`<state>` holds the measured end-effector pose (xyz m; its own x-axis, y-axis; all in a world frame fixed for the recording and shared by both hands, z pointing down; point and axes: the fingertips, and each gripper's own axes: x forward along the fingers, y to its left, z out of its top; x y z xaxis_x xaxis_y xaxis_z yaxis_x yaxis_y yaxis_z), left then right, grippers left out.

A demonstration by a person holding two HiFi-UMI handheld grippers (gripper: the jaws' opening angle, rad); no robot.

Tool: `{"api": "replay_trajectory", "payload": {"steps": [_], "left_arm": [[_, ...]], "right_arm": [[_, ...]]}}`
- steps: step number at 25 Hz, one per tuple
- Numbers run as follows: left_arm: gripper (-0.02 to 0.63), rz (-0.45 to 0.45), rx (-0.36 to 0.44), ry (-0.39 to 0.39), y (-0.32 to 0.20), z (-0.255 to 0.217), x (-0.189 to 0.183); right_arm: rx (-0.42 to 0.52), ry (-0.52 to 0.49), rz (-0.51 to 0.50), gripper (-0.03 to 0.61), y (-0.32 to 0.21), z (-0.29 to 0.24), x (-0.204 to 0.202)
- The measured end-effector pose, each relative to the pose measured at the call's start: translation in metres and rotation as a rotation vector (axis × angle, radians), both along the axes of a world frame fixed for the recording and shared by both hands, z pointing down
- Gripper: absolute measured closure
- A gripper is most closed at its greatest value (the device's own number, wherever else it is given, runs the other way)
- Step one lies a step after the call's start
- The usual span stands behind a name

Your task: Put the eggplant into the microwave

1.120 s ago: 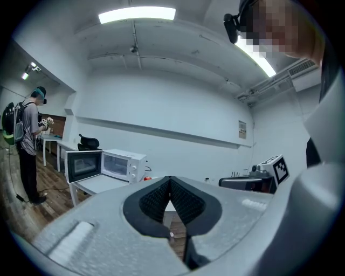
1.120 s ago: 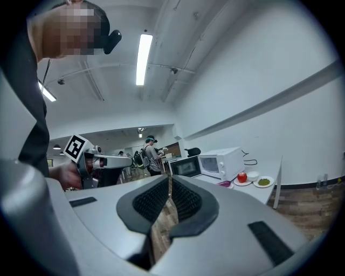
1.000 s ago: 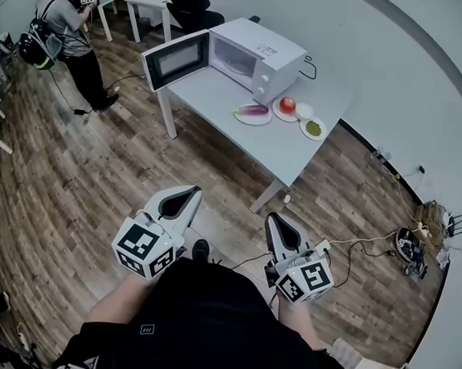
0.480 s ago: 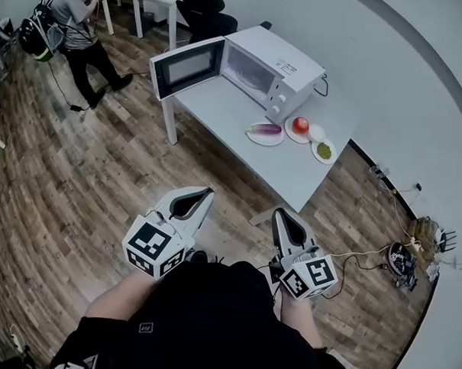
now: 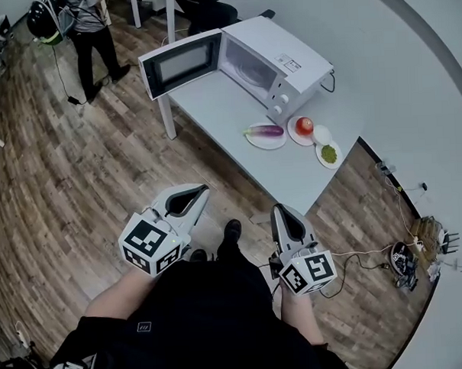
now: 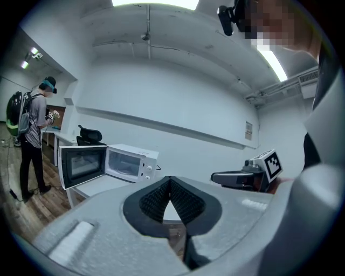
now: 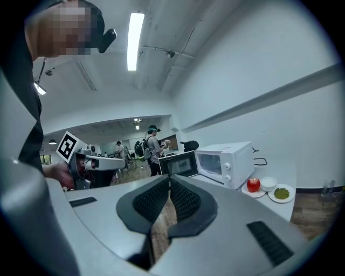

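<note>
Although a small printed label [image 5: 290, 64] sits on top of the white microwave [image 5: 275, 63], its text is too small to read, and no brand name can be made out on the oven. A wall notice [image 6: 248, 130] in the left gripper view is equally illegible, as is the little logo [image 5: 147, 328] on the person's black top. The only clear graphics are the black-and-white square markers on the left cube [image 5: 149, 245] and the right cube [image 5: 310, 272].

The eggplant [image 5: 264, 130] lies on a white plate [image 5: 266, 142] on the grey table [image 5: 228, 115], just in front of the microwave's control side. The microwave door [image 5: 181, 63] stands swung wide open. Beside the eggplant's plate are a red fruit [image 5: 304, 125] on its own plate, a small white bowl [image 5: 321, 135] and a dish of something green [image 5: 329, 154].

Both grippers are held low in front of the person, well apart from the table. The left gripper [image 5: 204, 189] has its ridged pads pressed together with nothing between them. The right gripper [image 5: 282, 210] is likewise closed and empty. In the head view the eggplant lies far ahead of both tips, nearer the right gripper's line than the left's.

Another person [image 5: 86, 26] with a backpack stands on the wooden floor [image 5: 77, 164] beyond the table.
</note>
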<state>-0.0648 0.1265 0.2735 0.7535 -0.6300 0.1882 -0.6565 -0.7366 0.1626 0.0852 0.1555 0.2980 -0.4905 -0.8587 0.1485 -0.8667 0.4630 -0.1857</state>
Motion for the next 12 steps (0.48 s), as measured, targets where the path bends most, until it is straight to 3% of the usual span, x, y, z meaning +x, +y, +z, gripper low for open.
{"api": "replay_trajectory", "payload": {"steps": [7,12], "left_arm": [[0.604,-0.035,0.015,-0.013,-0.071,-0.006,0.034],[0.605,-0.077,0.018,-0.022,-0.118,-0.009,0.061]], "right_arm": [[0.017,0.031,-0.03,0.56,-0.075,0.002,0.031],[0.039,0.04,-0.11,0.552,-0.121,0.004,0.049]]}}
